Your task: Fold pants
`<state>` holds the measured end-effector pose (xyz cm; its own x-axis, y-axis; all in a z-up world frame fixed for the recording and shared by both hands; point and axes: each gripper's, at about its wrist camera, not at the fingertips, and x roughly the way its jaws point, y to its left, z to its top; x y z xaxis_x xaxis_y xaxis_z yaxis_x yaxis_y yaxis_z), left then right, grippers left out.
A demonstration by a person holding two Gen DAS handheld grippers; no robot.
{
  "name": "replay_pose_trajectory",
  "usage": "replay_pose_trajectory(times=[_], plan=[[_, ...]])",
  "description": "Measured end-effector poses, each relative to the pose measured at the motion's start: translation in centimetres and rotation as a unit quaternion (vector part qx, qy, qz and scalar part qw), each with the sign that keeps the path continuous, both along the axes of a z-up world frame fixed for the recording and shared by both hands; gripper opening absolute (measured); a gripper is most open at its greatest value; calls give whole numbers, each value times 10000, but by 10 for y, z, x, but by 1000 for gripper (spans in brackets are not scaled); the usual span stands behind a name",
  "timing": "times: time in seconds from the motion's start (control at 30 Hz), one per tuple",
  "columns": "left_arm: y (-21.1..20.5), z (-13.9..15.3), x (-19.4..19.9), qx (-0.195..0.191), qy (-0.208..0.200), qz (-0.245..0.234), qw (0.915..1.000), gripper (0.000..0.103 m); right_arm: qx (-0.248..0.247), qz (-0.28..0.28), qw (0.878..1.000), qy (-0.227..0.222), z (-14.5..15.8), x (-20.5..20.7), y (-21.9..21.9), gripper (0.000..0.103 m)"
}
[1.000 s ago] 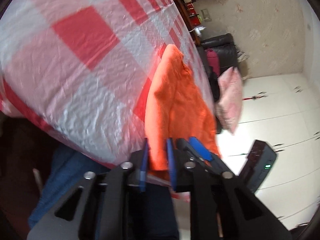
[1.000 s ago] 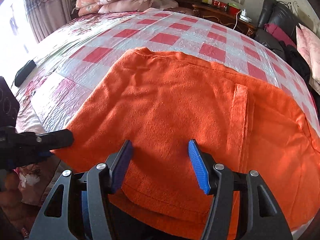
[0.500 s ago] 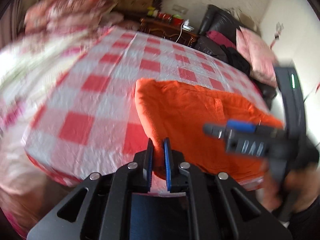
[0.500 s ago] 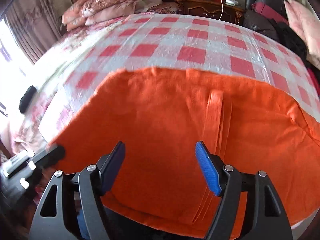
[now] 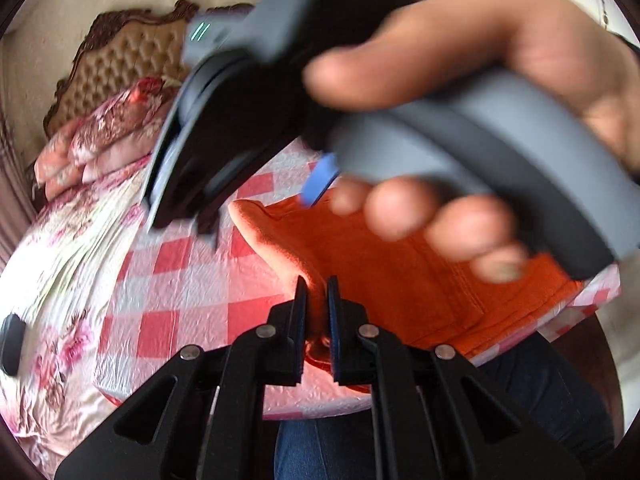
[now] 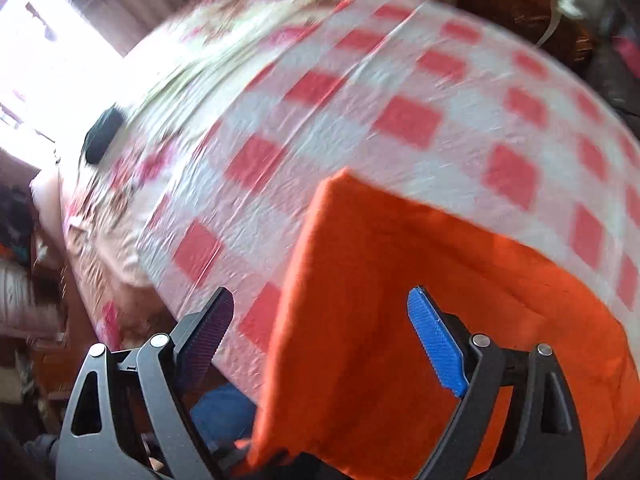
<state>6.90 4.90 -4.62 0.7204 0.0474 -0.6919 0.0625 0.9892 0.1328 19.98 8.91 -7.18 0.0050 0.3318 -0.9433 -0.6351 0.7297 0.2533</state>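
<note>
On the bed, the red-and-white checked cover serves as the landmark. Far to the left of it, in the left wrist view, a small dark object lies on the floral bedding. Above the checks, against the tufted headboard, pink floral pillows are stacked. The orange pants lie flat on the near right part of the checked cover, reaching to its front edge. The left gripper sits at the cover's near edge, its blue-padded jaws nearly together and pinching a raised fold at the pants' left edge. Above the pants and to the right, the person's right hand wraps the grey handle of the right gripper, filling the upper part of that view; it is blurred, so finer detail there is hard to make out.

In the right wrist view the same checked cover fills the frame, smeared by blur. The dark object shows at the cover's upper left, near a bright window. The pants drape over the cover's near right portion, a corner pointing up toward the middle of the checks. The right gripper hangs over the pants' left edge with jaws spread wide, grasping nothing.
</note>
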Motion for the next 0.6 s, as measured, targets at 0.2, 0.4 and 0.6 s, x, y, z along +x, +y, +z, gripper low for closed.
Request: replay_pose_trajectory(times=[0.2,0.4,0.6], plan=[[-9,13,-7,73,-239,-261,9993,9,-212,-163,9994,227,-24,10,-3,18],[-43,58,-3,-78,-895,-941,9915,9,760,-784,9940,18,40,28,-88,13],[-140,78,3,-156,-1402,-2129,9668,9,1126,-1578,9807,-246,81,39,-223,13]])
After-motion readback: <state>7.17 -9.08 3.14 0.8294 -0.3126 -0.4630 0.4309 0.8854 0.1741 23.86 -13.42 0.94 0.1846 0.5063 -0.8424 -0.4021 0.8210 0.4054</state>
